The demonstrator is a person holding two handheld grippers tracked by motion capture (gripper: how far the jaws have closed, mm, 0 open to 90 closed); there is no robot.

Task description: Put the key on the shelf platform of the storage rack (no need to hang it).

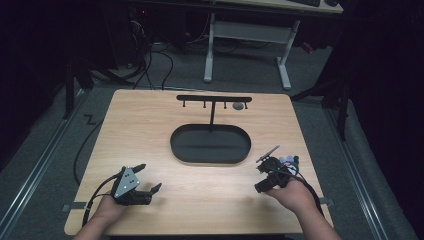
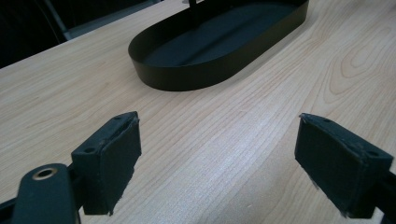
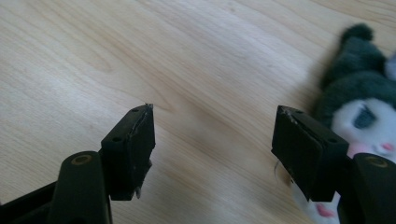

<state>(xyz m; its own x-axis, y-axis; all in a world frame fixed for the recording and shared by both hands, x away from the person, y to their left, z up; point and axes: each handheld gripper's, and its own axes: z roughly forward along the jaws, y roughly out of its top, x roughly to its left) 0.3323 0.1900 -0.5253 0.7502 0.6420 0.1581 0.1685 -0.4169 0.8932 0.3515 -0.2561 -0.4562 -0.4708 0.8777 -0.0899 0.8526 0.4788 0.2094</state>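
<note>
Resting low near the front edge of the pale wood-grain surface (image 1: pixel 150 130), both hands hold their tools with fingers spread wide and empty. Left gripper (image 1: pixel 150 177) angles toward the black oval tray (image 1: pixel 210 144), smooth-walled and shallow, with a thin T-shaped hook rack (image 1: pixel 214 99) rising behind it. Right gripper (image 3: pixel 212 135) hovers over bare wood, and a fuzzy plush toy (image 3: pixel 369 107), dark ears and white face, sits just beside its right finger.
</note>
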